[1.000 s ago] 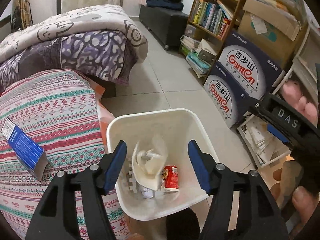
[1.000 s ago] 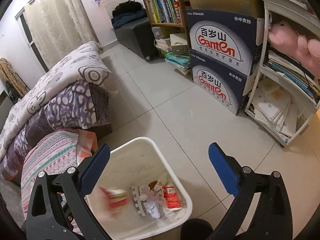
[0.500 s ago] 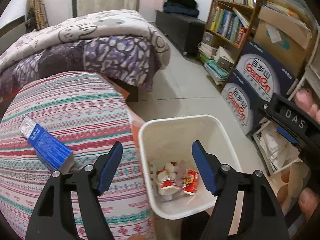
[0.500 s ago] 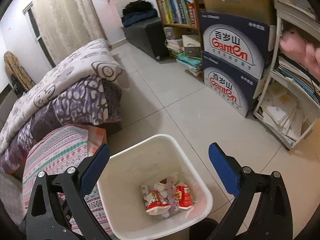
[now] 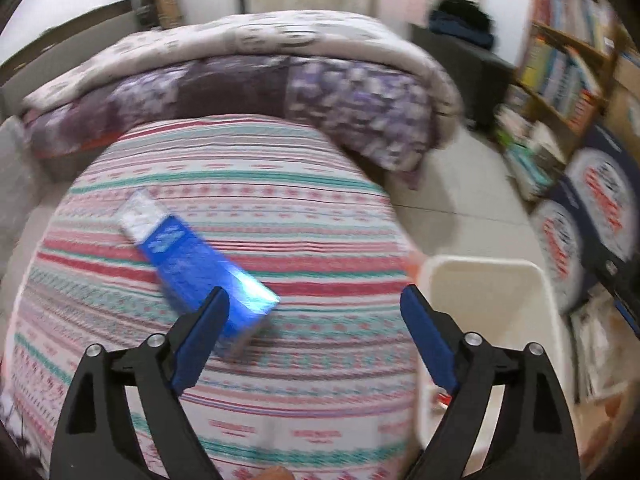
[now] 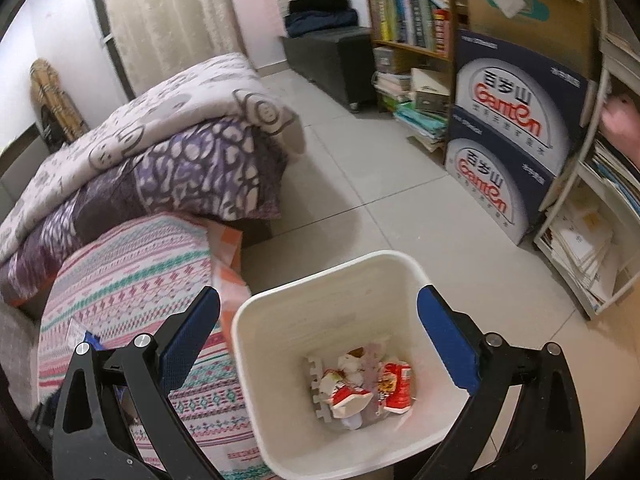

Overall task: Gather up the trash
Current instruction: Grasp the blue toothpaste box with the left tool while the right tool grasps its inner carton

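A blue and white carton [image 5: 192, 258] lies on the striped blanket [image 5: 240, 208]. My left gripper [image 5: 314, 336] is open and empty above the blanket, its left finger just in front of the carton's near end. A white bin [image 6: 280, 320] stands on the floor beside the blanket and also shows at the right of the left wrist view [image 5: 500, 280]. Red wrappers and crumpled paper [image 6: 360, 384] lie at its bottom. My right gripper [image 6: 318, 340] is open and empty above the bin.
A folded purple and white quilt [image 6: 168, 148] lies behind the striped blanket. Stacked Ganten boxes [image 6: 508, 148], a bookshelf [image 6: 408, 20] and a white rack of papers [image 6: 592, 240] line the right side. Tiled floor [image 6: 380, 200] lies between them.
My left gripper has swung left from over the bin to over the striped blanket, bringing the blue carton close. A red wrapper has dropped into the bin from the right gripper's side. The right gripper barely moved.
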### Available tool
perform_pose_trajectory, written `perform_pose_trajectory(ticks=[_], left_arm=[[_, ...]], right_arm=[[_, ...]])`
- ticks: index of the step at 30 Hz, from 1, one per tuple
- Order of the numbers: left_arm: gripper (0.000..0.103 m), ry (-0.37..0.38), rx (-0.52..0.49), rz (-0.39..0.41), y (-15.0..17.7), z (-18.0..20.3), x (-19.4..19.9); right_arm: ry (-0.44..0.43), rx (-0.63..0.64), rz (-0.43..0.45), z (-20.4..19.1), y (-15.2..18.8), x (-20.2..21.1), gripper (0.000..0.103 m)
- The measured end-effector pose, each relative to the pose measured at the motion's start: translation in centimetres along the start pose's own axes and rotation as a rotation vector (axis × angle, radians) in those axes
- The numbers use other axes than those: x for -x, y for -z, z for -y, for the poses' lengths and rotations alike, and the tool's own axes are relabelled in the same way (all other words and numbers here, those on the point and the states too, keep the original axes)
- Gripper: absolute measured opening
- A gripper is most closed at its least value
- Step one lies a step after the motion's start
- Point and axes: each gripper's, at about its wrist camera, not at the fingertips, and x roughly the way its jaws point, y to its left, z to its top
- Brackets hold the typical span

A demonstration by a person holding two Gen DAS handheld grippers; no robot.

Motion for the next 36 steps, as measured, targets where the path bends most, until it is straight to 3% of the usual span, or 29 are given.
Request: perform_pose_trajectory(ticks=[10,19,23,27,33,36], left_arm=[[0.09,-0.228,0.284,-0.152,-1.0,-7.0,-5.6],[0.092,-0.354,0.311,-0.268,-1.9,-7.0,-10.7],[0.095,-0.36,0.309,-0.347,-1.2,-7.5,-12.9],[0.095,-0.286,0.354,-0.347,-0.7,-8.9,-12.7],[0.053,-0.2,0.32,-0.308,0.4,-11.2,-10.9],[0.051,-0.173,0.282,-0.275,1.0,-12.9,-9.5]], right_arm=[[-0.002,0.082,-0.016,-2.8,1.0,-0.7,0.096],[-0.013,0.064,-0.069,-2.8,1.1,-2.1,0.096],[-0.024,0.07,-0.085,-3.4,1.3,-2.4,0.096],[-0.039,0.081,-0.104,-4.5,1.5,-2.7,0.096],[-0.058,0.119,-0.118,-6.7,2.3,-2.9,0.096],[-0.073,0.143,-0.137,-7.9,2.9,-3.2,0.096]])
